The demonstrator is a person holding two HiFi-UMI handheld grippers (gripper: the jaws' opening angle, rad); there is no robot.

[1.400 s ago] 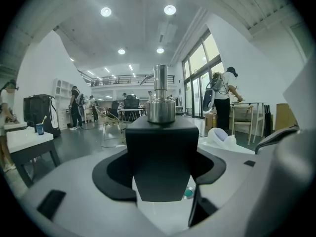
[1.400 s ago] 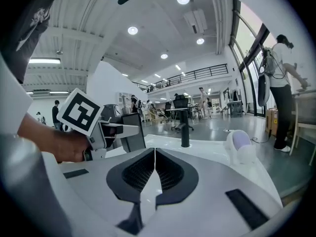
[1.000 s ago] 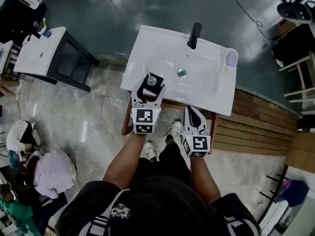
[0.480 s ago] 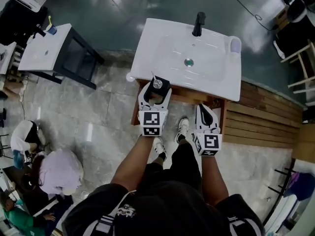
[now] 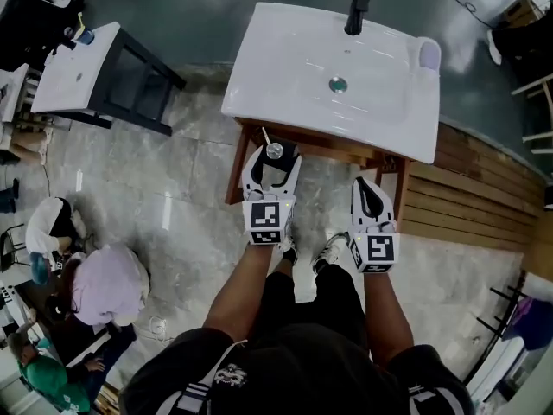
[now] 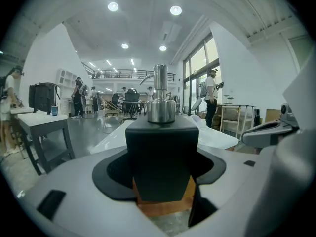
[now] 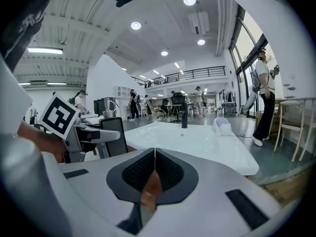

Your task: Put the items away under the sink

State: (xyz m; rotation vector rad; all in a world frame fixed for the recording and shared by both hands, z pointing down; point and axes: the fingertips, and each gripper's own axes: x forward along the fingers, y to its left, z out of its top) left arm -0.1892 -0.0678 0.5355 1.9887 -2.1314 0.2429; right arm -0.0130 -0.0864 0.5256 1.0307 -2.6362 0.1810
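A black pump bottle (image 5: 275, 152) with a silver pump head sits upright between the jaws of my left gripper (image 5: 274, 164), which is shut on it. In the left gripper view the bottle (image 6: 160, 152) fills the centre and its pump (image 6: 160, 102) stands above the pads. It hangs just in front of the white sink (image 5: 328, 67), over the front rail of its wooden stand (image 5: 346, 152). My right gripper (image 5: 369, 190) is shut with nothing in it, low in front of the stand's right side. The right gripper view shows its pads (image 7: 163, 168) pressed together before the sink (image 7: 197, 139).
A black faucet (image 5: 357, 11) and a pale purple item (image 5: 429, 54) stand at the sink's back. A second white-topped black table (image 5: 86, 67) is at the left. People crouch at the lower left (image 5: 104, 292). Wooden planking (image 5: 467, 201) lies to the right. My feet (image 5: 333, 249) stand near the stand.
Both grippers have drawn back from the sink towards my body and sunk lower. The left one has carried the bottle off the basin's front edge to in front of the stand.
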